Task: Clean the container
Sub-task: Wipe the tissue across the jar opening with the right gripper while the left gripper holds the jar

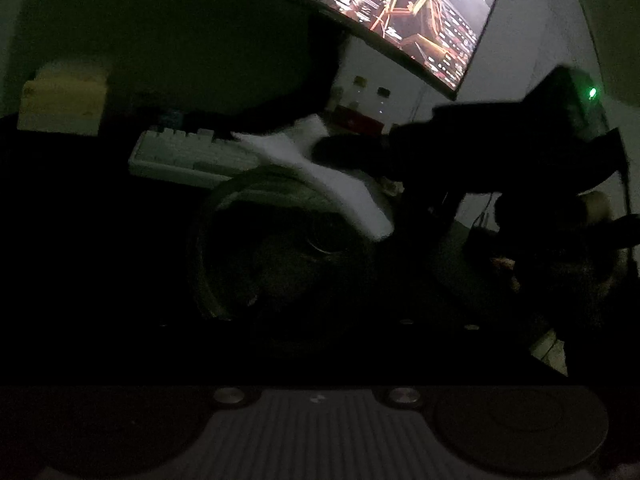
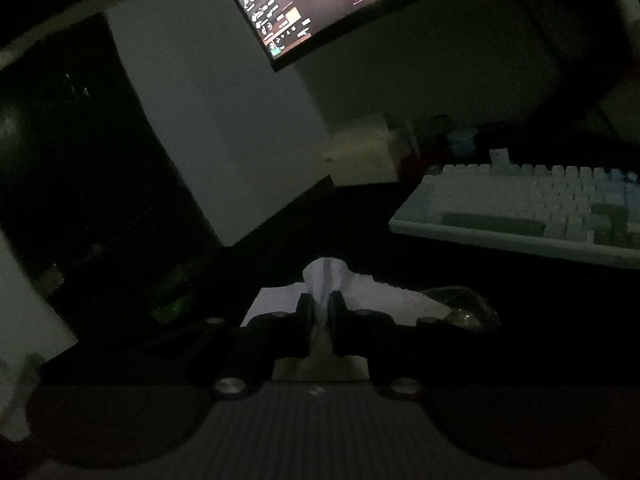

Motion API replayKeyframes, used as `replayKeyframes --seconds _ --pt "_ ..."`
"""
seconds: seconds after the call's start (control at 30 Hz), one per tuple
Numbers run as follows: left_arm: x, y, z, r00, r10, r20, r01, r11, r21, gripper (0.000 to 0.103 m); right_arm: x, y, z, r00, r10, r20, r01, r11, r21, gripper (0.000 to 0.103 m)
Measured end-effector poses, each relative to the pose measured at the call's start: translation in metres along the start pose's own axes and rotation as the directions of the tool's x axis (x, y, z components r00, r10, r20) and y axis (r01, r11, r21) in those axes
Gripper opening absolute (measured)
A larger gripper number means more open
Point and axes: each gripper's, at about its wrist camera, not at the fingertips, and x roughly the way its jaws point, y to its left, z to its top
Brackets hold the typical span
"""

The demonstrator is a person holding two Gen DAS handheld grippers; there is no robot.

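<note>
A: Start at the jaws. The right gripper [image 2: 320, 304] has them pressed nearly together, pinching a white tissue [image 2: 326, 274] that bunches up between the pads and fans out flat to either side.

B: And the left gripper?

A: Its jaws are lost in the dark of the left wrist view, so whether it grips anything cannot be told. Just ahead of it lies the container [image 1: 280, 248], a round, clear, glossy thing, seemingly tipped so its mouth faces the camera. The tissue drapes over its far right rim.

B: What could go wrong?

A: The tissue is thin and soft. Dragged hard over the rim it would likely tear or slip out of the pinch. The container looks smooth and light, so if it is not braced, a push from the wipe may roll it across the dark counter [image 2: 360, 248].

B: Anything close by?

A: A pale keyboard [image 2: 532, 212] with blocky keys sits just beyond on the far side, below a lit curved monitor [image 1: 400, 8]. A rolling container could knock into the keyboard.
</note>
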Motion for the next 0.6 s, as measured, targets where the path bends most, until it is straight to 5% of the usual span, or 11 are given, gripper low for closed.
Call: replayKeyframes --seconds 0.27,0.5,0.6 --pt "0.000 -0.016 -0.006 1.000 -0.022 -0.015 0.023 0.997 0.071 0.046 -0.011 -0.037 0.018 0.988 -0.142 -0.058 0.144 0.988 0.048 0.011" --pt "0.005 -0.029 -0.008 0.998 -0.050 -0.036 0.053 0.993 0.102 0.046 -0.020 -0.005 0.004 0.994 -0.016 -0.106 0.010 0.999 -0.053 0.011" --pt "0.005 -0.034 -0.009 0.997 -0.065 -0.047 0.070 0.991 0.115 0.046 -0.024 -0.002 0.002 0.993 -0.032 -0.110 0.025 0.997 -0.068 0.011"
